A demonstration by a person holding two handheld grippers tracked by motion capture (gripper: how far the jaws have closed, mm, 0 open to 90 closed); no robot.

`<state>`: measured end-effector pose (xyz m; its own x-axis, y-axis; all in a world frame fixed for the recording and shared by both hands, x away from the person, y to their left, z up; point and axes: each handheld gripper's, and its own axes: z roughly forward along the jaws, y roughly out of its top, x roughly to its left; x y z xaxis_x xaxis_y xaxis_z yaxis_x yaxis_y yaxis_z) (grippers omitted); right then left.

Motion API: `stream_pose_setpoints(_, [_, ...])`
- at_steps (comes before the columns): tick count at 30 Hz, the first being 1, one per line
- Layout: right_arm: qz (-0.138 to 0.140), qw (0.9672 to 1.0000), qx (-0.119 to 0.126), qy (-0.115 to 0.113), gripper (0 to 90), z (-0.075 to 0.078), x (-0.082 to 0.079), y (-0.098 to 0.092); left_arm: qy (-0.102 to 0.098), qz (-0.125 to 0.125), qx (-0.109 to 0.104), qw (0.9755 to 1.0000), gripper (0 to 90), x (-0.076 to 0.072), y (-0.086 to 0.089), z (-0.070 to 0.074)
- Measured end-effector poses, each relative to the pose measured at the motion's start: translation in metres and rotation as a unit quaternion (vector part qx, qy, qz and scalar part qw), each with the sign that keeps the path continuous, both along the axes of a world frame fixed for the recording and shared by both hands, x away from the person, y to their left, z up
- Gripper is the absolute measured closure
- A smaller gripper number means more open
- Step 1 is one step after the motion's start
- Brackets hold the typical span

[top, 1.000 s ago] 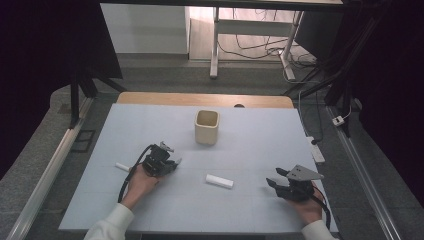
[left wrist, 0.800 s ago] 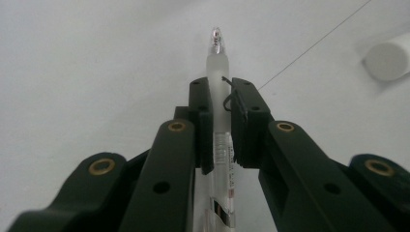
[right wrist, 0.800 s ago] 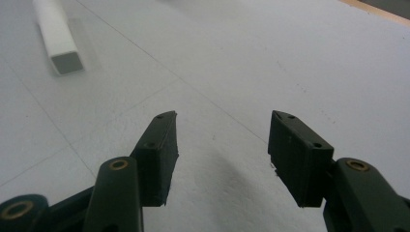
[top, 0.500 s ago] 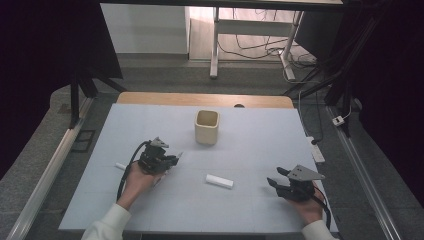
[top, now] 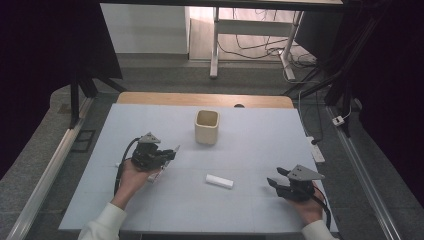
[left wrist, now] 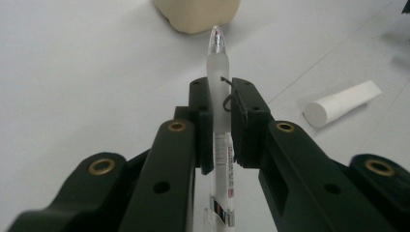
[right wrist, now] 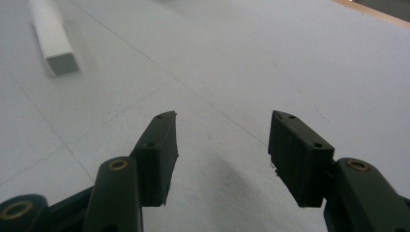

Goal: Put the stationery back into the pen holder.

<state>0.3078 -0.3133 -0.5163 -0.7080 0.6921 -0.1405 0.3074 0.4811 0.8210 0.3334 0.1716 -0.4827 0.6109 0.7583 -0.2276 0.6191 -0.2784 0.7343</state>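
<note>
Both jaws of the left claw clamp a pen — tip forward.

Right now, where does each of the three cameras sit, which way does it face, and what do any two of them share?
High view: above the person's side, facing forward and down on the table; both forearms, left gripper and right gripper show.
Left gripper view: rides the left gripper, looking along its jaws, shut on a pen, toward the beige cup.
Right gripper view: rides the right gripper, jaws open over the table.
Shared: the white block lies in all three.
</note>
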Motion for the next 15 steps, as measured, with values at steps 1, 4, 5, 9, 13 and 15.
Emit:
stream_pose_setpoints(1, [0.000, 1.0000, 0.000, 0.000, 43.3, 0.000, 0.000, 0.000, -0.004, 0.000, -0.002, 1.0000, 79.2, -0.001, 0.001, 0.001])
stream_pose_setpoints(4, [-0.003, 1.0000, -0.001, -0.001, 43.3, 0.000, 0.000, 0.000, -0.013, 0.002, -0.007, 0.9999, 79.1, -0.002, 0.003, 0.005])
stream_pose_setpoints(5, [-0.001, 1.0000, 0.000, 0.000, 43.3, 0.000, 0.000, 0.000, -0.016, 0.001, -0.009, 0.9998, 79.2, -0.003, 0.003, 0.006])
stream_pose_setpoints(9, [-0.001, 1.0000, 0.000, 0.000, 43.2, 0.000, 0.000, 0.000, -0.027, 0.003, -0.015, 0.9995, 79.1, -0.004, 0.006, 0.009])
stream_pose_setpoints(13, [-0.003, 1.0000, -0.001, -0.001, 43.2, 0.000, 0.000, -0.001, -0.038, 0.005, -0.020, 0.9991, 79.1, -0.005, 0.009, 0.012])
stream_pose_setpoints(15, [-0.001, 1.0000, 0.000, 0.000, 43.2, 0.000, 0.000, -0.001, -0.043, 0.004, -0.022, 0.9988, 79.1, -0.006, 0.009, 0.014])
